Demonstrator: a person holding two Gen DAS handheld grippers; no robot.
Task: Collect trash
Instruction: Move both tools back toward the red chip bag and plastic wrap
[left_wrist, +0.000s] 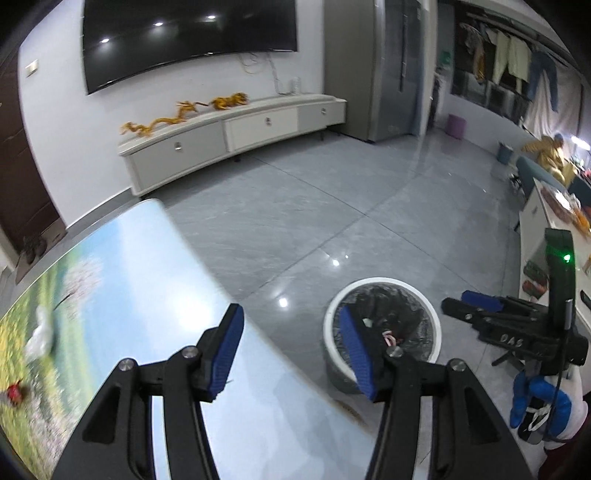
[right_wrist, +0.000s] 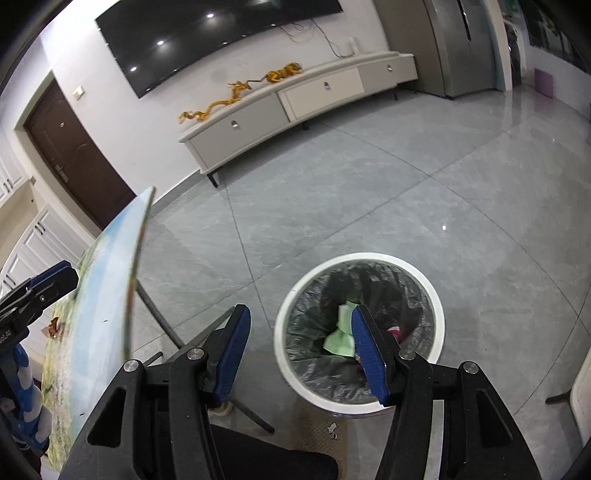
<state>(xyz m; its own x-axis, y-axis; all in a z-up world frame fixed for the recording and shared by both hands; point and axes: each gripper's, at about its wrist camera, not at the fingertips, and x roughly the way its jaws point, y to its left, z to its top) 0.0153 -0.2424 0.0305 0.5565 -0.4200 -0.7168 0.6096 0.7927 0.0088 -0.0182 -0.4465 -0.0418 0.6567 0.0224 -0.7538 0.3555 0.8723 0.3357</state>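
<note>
A white round trash bin (right_wrist: 369, 258) with a black liner stands on the floor beside the table. Inside it lie a green paper (right_wrist: 341, 338) and a pink scrap (right_wrist: 395, 330). My right gripper (right_wrist: 299, 354) hangs open above the bin's near left rim, nothing between its blue pads. My left gripper (left_wrist: 291, 354) is open and holds nothing, over the table's edge with the bin (left_wrist: 432, 314) just behind its right finger. On the landscape-print table (left_wrist: 129, 295) lie a crumpled white piece (left_wrist: 40, 336) and a small red piece (left_wrist: 14, 393) at the far left.
A gloved hand (left_wrist: 535, 406) holds the right gripper (left_wrist: 480, 306) to the right of the bin. A low TV cabinet (left_wrist: 229, 136) lines the far wall under a television (left_wrist: 184, 37). Grey tiled floor (left_wrist: 332, 206) lies between. Another table (left_wrist: 535, 229) stands at the right; table legs (right_wrist: 159, 314) slant beside the bin.
</note>
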